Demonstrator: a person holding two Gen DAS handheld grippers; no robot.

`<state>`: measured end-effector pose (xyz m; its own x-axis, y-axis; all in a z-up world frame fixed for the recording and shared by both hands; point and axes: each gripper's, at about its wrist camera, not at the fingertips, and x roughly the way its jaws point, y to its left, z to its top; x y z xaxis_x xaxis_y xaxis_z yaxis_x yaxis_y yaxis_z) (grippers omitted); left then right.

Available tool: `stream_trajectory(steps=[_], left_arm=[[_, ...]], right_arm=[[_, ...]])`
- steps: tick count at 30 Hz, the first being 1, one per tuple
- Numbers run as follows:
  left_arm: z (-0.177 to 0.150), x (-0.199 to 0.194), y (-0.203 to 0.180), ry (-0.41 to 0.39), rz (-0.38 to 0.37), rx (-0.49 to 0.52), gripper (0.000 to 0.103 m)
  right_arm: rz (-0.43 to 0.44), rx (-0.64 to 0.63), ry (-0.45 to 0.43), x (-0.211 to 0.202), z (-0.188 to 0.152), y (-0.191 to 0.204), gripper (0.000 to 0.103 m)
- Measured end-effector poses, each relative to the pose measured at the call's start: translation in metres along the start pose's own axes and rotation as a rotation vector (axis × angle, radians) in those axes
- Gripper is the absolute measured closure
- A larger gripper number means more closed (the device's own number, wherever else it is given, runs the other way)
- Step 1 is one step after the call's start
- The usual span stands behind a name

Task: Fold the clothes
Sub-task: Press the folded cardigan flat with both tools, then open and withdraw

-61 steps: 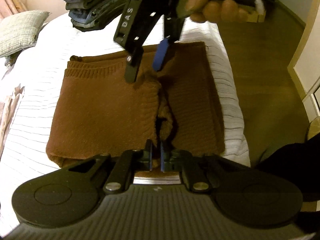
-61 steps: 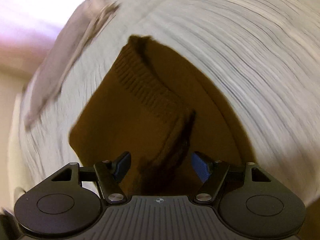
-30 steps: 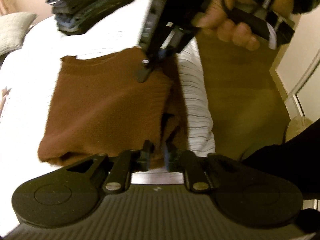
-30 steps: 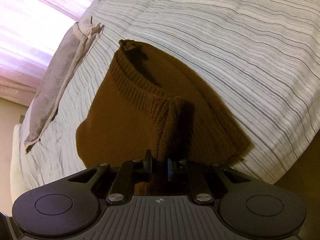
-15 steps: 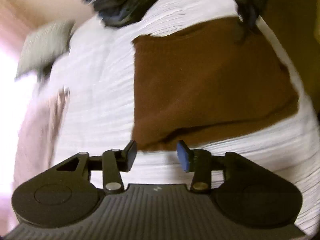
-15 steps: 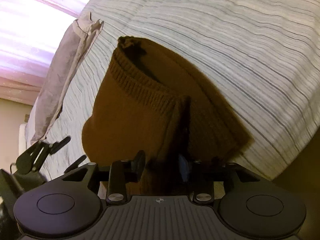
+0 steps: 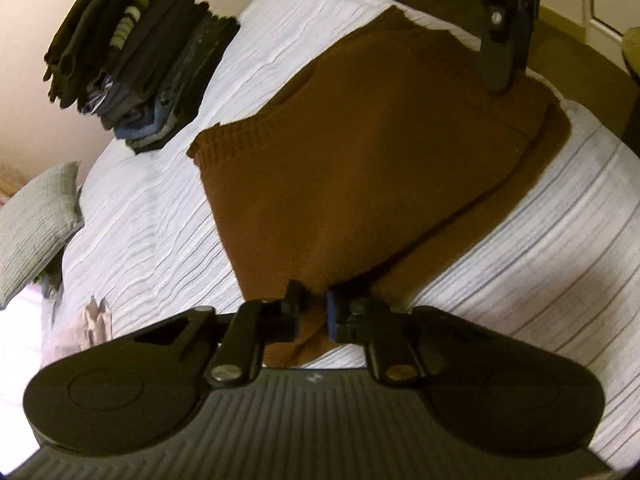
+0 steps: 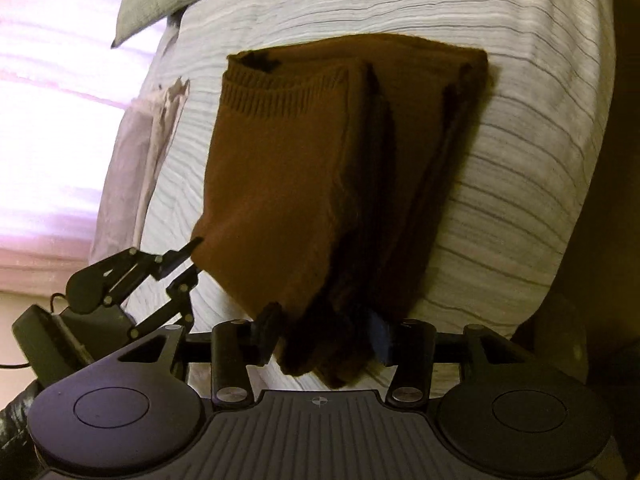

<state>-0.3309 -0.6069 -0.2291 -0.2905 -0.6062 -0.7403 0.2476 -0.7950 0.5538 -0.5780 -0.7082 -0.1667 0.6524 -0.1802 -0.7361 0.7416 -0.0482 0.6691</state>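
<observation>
A folded brown knit sweater point(image 7: 360, 152) lies on the white striped bed point(image 7: 152, 216). My left gripper point(image 7: 314, 312) is shut on the sweater's near corner. In the right wrist view, the sweater point(image 8: 288, 176) hangs bunched between my right gripper's point(image 8: 324, 334) fingers, which stand partly apart around the thick fold at its other corner. The left gripper point(image 8: 180, 264) also shows there, at the sweater's lower left corner. The right gripper's finger point(image 7: 504, 28) shows at the top right of the left wrist view.
A stack of folded dark clothes point(image 7: 132, 52) stands at the far side of the bed. A grey-green pillow point(image 7: 32, 220) lies at the left. A beige cloth point(image 8: 140, 160) lies along the bed's left edge. Brown floor point(image 7: 592, 72) lies beyond the bed's right edge.
My left gripper had let go and opened, and has now shut on the sweater's near corner. My right gripper has loosened somewhat around the sweater's fold while still holding it.
</observation>
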Motion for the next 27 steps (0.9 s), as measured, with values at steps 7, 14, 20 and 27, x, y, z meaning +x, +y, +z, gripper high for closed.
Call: stream_trajectory(steps=[7, 14, 20, 27], left_arm=[[-0.007, -0.007, -0.003, -0.028, 0.002, 0.100, 0.097], [-0.014, 0.014, -0.016, 0.008, -0.012, 0.112, 0.097], [-0.021, -0.005, -0.009, 0.033, -0.023, 0.072, 0.092], [0.001, -0.027, 0.038, -0.001, 0.034, -0.262, 0.092]], right_arm=[[-0.016, 0.037, 0.035, -0.021, 0.003, 0.014, 0.100], [-0.087, 0.030, 0.087, 0.004, 0.002, -0.005, 0.103], [-0.122, -0.109, 0.042, -0.023, -0.003, 0.018, 0.041], [-0.039, -0.352, -0.071, -0.018, 0.012, 0.059, 0.068]])
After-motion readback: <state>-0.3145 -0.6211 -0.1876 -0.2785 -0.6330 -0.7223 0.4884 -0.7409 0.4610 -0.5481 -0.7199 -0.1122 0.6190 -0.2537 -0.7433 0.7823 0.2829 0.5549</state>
